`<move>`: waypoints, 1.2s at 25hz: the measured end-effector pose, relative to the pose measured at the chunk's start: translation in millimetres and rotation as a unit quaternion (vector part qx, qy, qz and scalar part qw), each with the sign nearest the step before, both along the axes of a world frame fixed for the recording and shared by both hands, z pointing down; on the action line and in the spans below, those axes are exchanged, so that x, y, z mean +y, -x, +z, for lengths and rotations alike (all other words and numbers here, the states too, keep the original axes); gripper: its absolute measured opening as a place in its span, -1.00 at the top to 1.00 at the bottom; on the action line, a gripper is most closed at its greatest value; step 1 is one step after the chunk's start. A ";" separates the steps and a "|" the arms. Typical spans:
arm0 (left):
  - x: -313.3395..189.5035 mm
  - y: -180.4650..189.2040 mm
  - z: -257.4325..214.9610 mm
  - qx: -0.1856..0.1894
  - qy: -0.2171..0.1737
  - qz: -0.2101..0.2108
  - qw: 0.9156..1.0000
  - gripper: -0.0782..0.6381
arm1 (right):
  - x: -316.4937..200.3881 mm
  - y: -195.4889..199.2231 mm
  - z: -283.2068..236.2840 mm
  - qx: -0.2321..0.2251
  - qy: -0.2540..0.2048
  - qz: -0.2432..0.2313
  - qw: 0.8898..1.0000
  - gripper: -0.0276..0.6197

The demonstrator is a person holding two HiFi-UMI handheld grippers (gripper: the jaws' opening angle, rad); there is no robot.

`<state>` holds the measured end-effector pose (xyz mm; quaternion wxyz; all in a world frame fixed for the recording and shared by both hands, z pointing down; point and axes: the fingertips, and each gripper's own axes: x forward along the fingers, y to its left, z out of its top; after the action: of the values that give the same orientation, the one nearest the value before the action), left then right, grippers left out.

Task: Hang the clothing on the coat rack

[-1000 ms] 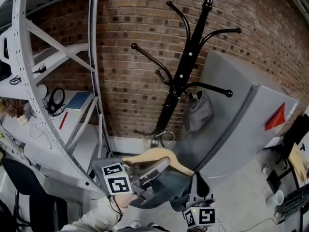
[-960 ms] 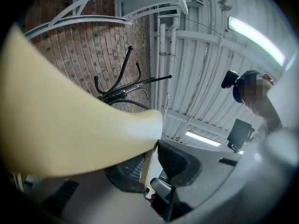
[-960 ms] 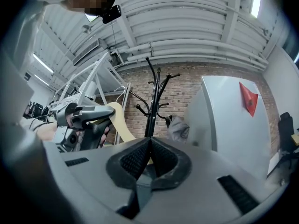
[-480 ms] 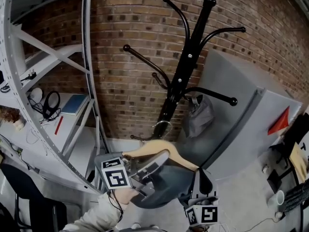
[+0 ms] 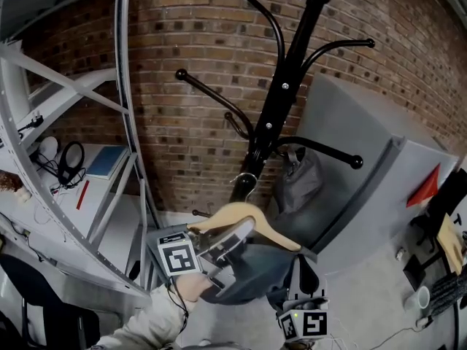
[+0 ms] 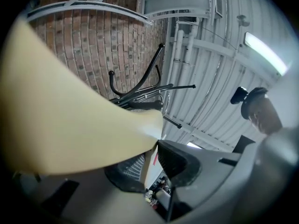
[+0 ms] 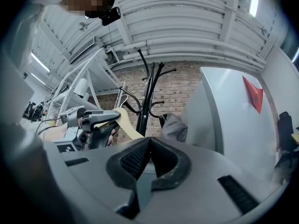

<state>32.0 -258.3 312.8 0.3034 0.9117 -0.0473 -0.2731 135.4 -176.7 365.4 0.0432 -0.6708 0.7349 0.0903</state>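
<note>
My left gripper clamps the pale wooden hanger by its shoulder so the dark grey garment drapes beneath and the hook leads toward the black metal coat rack ahead, while my right gripper, jaws together, holds nothing.

Left gripper raised, angled up and right, jaws clamped on wooden hanger. Left hand wraps its grip, pale sleeve trailing toward bottom edge. Right gripper lower, beside left, pointing up, pads pressed together, nothing visible between.
</note>
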 end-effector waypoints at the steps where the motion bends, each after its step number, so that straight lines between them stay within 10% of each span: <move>1: -3.8 -0.5 2.2 -0.001 0.001 -0.001 1.000 0.54 | -2.0 -1.0 1.0 0.000 0.001 0.001 1.000 0.85; 30: -42.2 -11.9 33.0 0.026 0.013 0.015 0.999 0.53 | -20.3 -22.6 27.1 -0.017 0.035 0.015 0.999 0.85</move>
<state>43.9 -300.5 345.9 0.3202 0.9009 -0.0287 -0.2915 158.0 -197.0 392.5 0.0311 -0.6841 0.7267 0.0541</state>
